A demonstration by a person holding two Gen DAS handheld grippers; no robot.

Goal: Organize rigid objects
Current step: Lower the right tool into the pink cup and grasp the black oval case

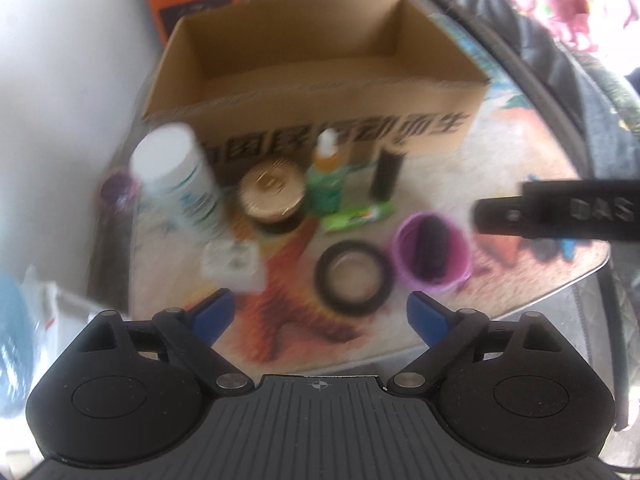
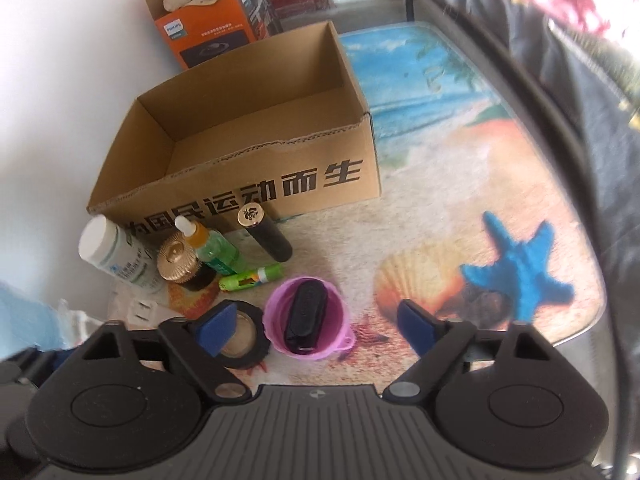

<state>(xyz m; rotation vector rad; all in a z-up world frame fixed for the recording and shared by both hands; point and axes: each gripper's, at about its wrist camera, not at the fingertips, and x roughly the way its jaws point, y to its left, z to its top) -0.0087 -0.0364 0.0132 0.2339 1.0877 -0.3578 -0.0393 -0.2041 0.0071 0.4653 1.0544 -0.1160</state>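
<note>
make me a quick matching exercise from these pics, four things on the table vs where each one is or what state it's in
Things:
1. cardboard box
2. purple cup
3. green tube
4. white bottle

Descriptions:
A. lying flat on the mat
B. holds a black object
C. open on top, nothing visible inside
D. far left of the row in front of the box

Pairs: 1-C, 2-B, 3-A, 4-D

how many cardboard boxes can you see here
2. The big open brown box stands on the table behind the row of small items. The orange box stands behind it by the wall, something crumpled on top. More could be out of frame.
</note>
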